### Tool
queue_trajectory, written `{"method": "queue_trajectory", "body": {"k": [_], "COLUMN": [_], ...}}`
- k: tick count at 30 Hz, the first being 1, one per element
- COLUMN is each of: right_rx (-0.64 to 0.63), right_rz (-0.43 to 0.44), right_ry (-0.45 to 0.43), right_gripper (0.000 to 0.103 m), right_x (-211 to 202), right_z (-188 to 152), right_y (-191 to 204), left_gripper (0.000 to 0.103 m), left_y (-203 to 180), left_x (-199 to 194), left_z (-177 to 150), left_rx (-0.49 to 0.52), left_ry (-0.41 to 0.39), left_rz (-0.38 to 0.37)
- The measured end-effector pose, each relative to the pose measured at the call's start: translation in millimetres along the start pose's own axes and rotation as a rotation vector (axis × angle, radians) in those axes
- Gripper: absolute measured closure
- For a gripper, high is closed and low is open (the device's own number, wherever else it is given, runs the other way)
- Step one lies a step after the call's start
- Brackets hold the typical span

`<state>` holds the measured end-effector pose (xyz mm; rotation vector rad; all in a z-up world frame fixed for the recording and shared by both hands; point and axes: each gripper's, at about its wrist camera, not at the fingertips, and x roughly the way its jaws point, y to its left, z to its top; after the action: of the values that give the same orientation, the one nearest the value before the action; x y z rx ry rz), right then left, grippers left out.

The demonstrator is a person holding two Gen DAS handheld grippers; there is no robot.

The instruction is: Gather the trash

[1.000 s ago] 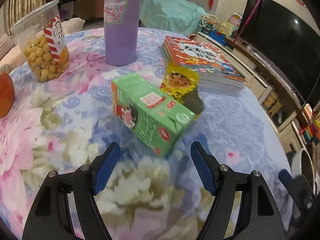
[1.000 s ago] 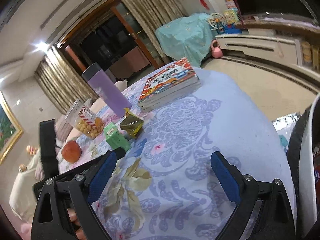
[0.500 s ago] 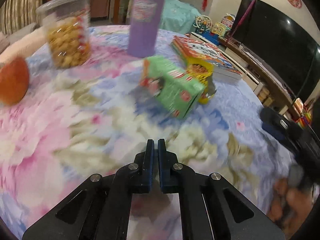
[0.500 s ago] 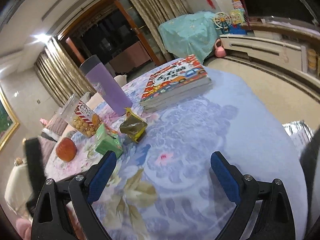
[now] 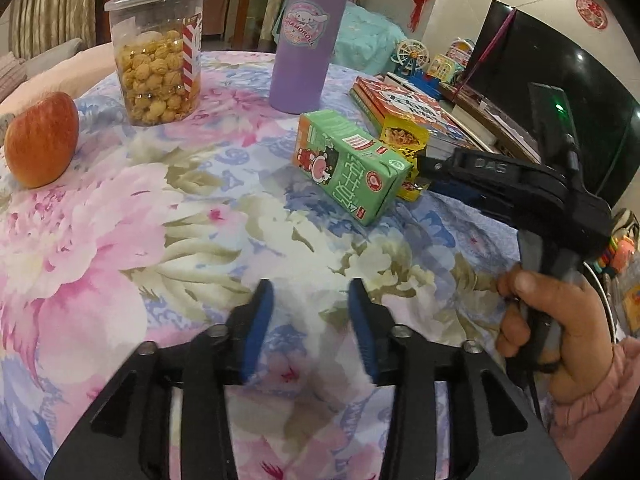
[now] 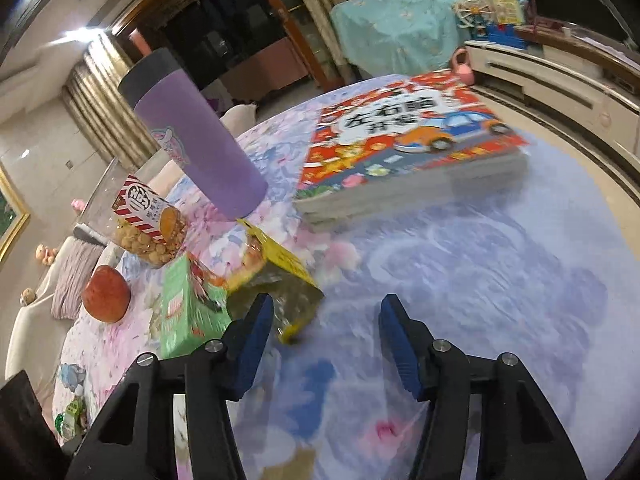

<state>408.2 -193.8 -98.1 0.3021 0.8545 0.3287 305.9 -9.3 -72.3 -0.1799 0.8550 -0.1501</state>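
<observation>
From the left wrist camera, the left gripper (image 5: 310, 300) has its blue-padded jaws parted and opening, where half a second ago they were pressed together; nothing lies between them, only the flowered tablecloth (image 5: 120, 240). The green drink carton (image 5: 350, 166) lies on its side further up the table, about where it lay before, with the yellow snack wrapper (image 5: 404, 140) touching its far end. New in this view is the right gripper (image 5: 420, 170) reaching in from the right, its tip at the wrapper, held by a hand (image 5: 548, 320) in a pink sleeve (a second ago only its edge showed). An apple (image 5: 42, 144), a clear tub of puffed snacks (image 5: 158, 52), a purple flask (image 5: 306, 36) and a stack of books (image 5: 416, 106) stand around. Behind are a dark television, toys on a low cabinet and red hangings on the wall.

From the right wrist camera, the right gripper (image 6: 326, 322) has come much nearer the wrapper (image 6: 280, 280) than in the earlier picture, and its jaws are closing. They are still apart and hold nothing: the left finger (image 6: 252, 336) stands in front of the wrapper's near edge (whether it touches, I cannot tell). The carton (image 6: 188, 306) lies just left of it. Beyond, the flask (image 6: 192, 132), tub (image 6: 148, 228), apple (image 6: 106, 294) and books (image 6: 408, 144) sit on the cloth (image 6: 500, 280); curtains, a dark doorway and covered furniture fill the room.
</observation>
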Motion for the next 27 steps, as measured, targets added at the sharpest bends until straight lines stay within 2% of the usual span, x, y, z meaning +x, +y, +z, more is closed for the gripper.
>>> {"method": "queue_trajectory", "body": {"k": [2, 3, 4, 6, 8, 11, 15, 21, 22, 24, 25, 27], "right_rx": [-0.015, -0.019, -0.020, -0.011, 0.007, 0.041, 0.130, 0.227, 0.235, 0.243, 0.240, 0.237], "right_rz": [0.019, 0.027, 0.033, 0.058, 0.062, 0.049, 0.033, 0.033, 0.039, 0.039, 0.036, 0.029], "right_ry": [0.017, 0.027, 0.033, 0.019, -0.003, -0.031, -0.075, -0.108, -0.108, -0.115, -0.118, -0.124], "right_gripper": [0.077, 0.096, 0.100, 0.101, 0.102, 0.102, 0.102, 0.102, 0.102, 0.102, 0.102, 0.102], "right_x": [8, 10, 10, 4, -6, -24, -55, -84, -87, -93, -95, -97], "right_z": [3, 4, 3, 0, -4, -13, -30, -55, -59, -67, -69, -70], "right_y": [3, 4, 2, 0, -6, -18, -44, -59, -59, -59, -57, -55], "left_gripper": [0.046, 0.043, 0.038, 0.035, 0.026, 0.025, 0.018, 0.017, 0.018, 0.033, 0.054, 0.061], "left_y": [-4, -6, -8, -11, -16, -29, -46, -52, -51, -47, -47, -48], "left_x": [1, 2, 4, 9, 16, 26, 41, 66, 68, 68, 68, 69], "left_z": [2, 4, 6, 10, 17, 28, 42, 61, 63, 63, 61, 57], "left_rx": [0.002, -0.001, -0.009, -0.028, -0.045, -0.056, -0.052, -0.065, -0.069, -0.076, -0.079, -0.062], "left_ry": [-0.005, -0.008, -0.008, -0.009, -0.004, -0.016, -0.036, -0.039, -0.041, -0.042, -0.034, -0.016], "left_rz": [0.006, 0.008, 0.009, 0.009, 0.020, 0.036, 0.107, 0.219, 0.219, 0.195, 0.175, 0.149]}}
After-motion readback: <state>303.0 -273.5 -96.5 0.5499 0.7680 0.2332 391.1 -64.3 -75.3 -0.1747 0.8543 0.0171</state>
